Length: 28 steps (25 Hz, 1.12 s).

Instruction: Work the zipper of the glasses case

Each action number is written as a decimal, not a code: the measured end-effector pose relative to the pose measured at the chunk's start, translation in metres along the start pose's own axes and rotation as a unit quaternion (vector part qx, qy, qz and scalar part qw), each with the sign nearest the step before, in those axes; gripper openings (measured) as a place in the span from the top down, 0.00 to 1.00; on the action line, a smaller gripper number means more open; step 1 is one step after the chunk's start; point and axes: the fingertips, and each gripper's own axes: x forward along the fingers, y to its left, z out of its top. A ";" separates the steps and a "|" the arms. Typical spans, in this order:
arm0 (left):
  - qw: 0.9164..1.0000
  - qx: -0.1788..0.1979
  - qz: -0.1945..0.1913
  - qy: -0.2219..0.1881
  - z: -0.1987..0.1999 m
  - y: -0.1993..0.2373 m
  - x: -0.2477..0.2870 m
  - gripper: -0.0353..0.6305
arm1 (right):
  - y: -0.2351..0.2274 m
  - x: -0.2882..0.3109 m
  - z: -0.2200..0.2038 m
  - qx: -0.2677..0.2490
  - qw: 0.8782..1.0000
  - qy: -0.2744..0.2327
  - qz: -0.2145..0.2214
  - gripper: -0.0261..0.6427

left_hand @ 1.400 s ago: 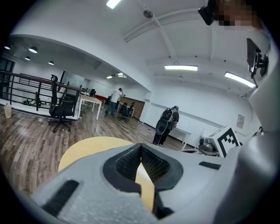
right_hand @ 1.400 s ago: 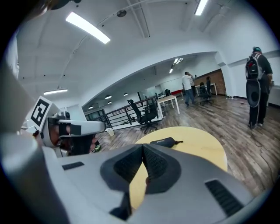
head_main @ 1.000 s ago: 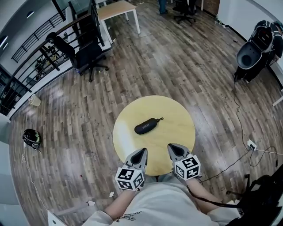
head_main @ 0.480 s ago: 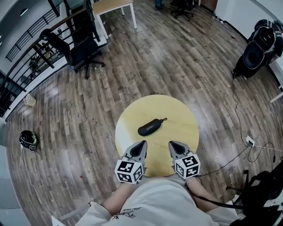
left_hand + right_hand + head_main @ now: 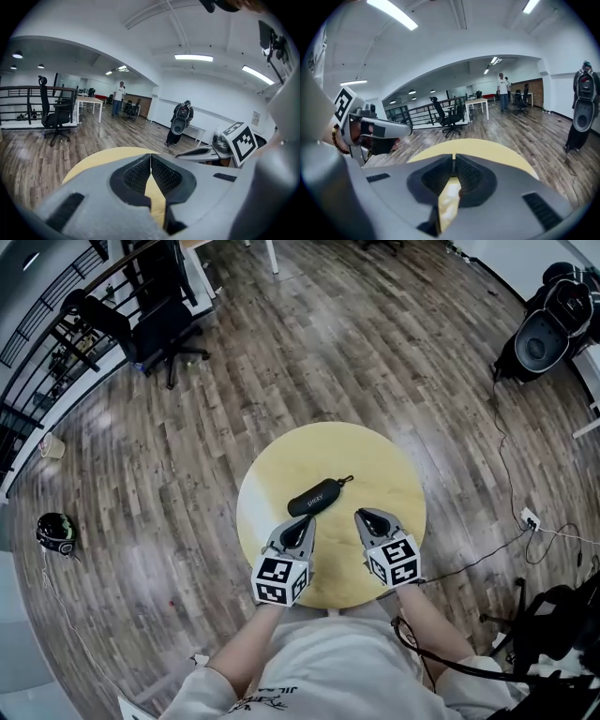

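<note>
Head view is showing you holding the left gripper [image 5: 299,522] and right gripper [image 5: 362,516], jaws together on nothing, just near of the case [image 5: 314,496] lying untouched on the table [image 5: 394,491], so all zipper work is waiting.

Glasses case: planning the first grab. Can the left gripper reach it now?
Probably yes: the case lies just ahead of the left gripper, nothing between them, though its jaws are shut.

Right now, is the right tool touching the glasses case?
Apart. In the head view bare table shows between the right tool and the glasses case; the right gripper view shows its jaws shut on nothing.
</note>
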 end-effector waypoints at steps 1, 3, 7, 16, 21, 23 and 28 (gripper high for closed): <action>1.000 0.001 -0.001 0.007 -0.005 0.004 0.009 0.94 | -0.004 0.010 -0.004 -0.006 1.000 0.007 0.003 0.95; 1.000 0.004 -0.007 0.024 -0.016 0.010 0.027 0.93 | -0.013 0.029 -0.012 -0.019 1.000 0.021 0.007 0.95; 0.998 0.011 -0.016 0.062 -0.040 0.025 0.058 0.90 | -0.034 0.063 -0.032 -0.050 0.997 0.047 0.025 0.89; 0.989 -0.004 -0.002 0.151 -0.103 0.059 0.097 0.86 | -0.062 0.120 -0.062 -0.219 0.959 0.115 0.139 0.87; 0.986 -0.004 0.007 0.168 -0.118 0.070 0.099 0.86 | -0.069 0.142 -0.069 -0.281 0.930 0.141 0.190 0.87; 0.985 -0.004 0.009 0.172 -0.122 0.071 0.099 0.86 | -0.067 0.148 -0.074 -0.315 0.912 0.156 0.212 0.87; 0.986 -0.004 0.018 0.168 -0.124 0.075 0.101 0.87 | -0.066 0.162 -0.086 -0.391 0.867 0.187 0.245 0.87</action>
